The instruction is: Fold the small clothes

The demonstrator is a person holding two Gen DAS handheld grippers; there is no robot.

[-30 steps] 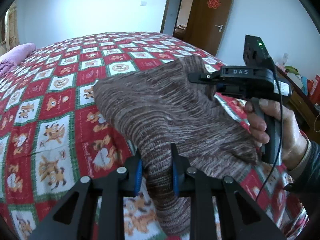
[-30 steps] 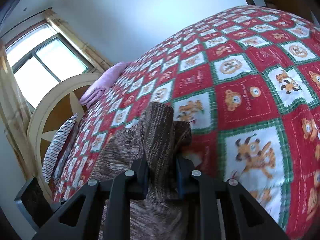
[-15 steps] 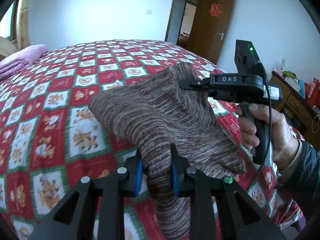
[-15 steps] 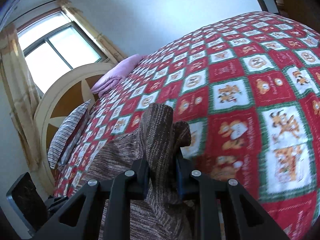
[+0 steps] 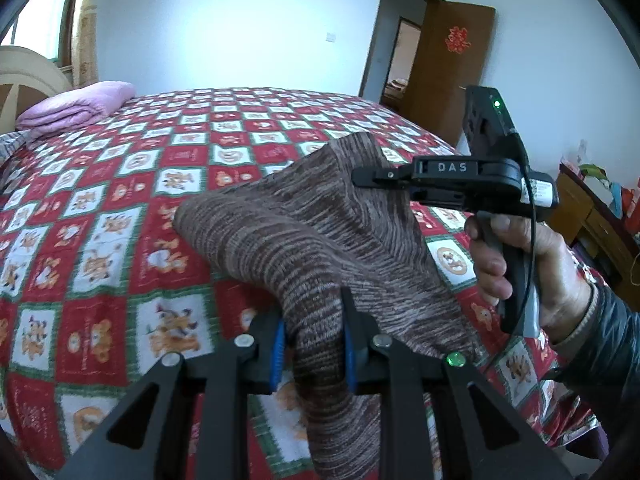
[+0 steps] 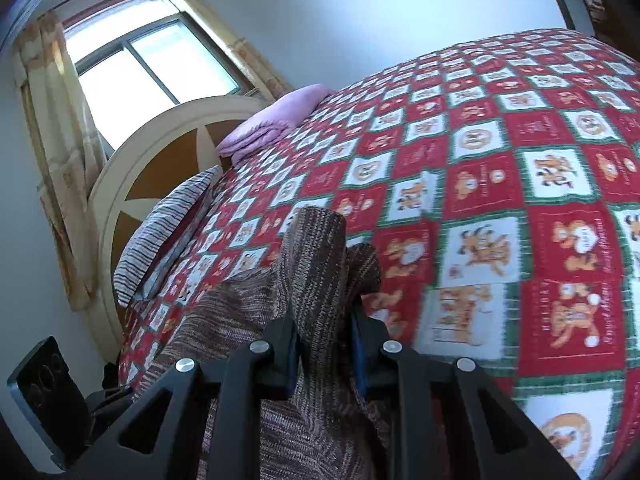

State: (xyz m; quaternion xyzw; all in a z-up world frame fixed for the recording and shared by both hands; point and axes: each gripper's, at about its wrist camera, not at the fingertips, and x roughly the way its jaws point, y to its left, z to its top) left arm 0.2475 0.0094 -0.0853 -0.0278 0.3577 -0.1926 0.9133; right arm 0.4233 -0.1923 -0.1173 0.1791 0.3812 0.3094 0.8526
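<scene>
A brown striped knit garment (image 5: 304,236) hangs lifted above the bed between both grippers. My left gripper (image 5: 314,344) is shut on a bunched edge of it at the bottom of the left wrist view. My right gripper (image 6: 326,344) is shut on another bunched edge of the knit garment (image 6: 316,264). In the left wrist view the right gripper (image 5: 372,178) comes in from the right, held by a person's hand (image 5: 520,264), its tips buried in the cloth. The lower part of the garment droops out of sight below both cameras.
The bed carries a red, green and white cartoon quilt (image 5: 120,220). A folded pink blanket (image 5: 76,106) and a striped pillow (image 6: 160,228) lie by the headboard (image 6: 152,160). A window (image 6: 132,72) is behind it. A brown door (image 5: 452,68) and a wooden cabinet (image 5: 592,216) stand to the right.
Both grippers have carried the garment sideways and slightly up over the bed. The views have swung towards the headboard, and the grips on the cloth have stayed the same.
</scene>
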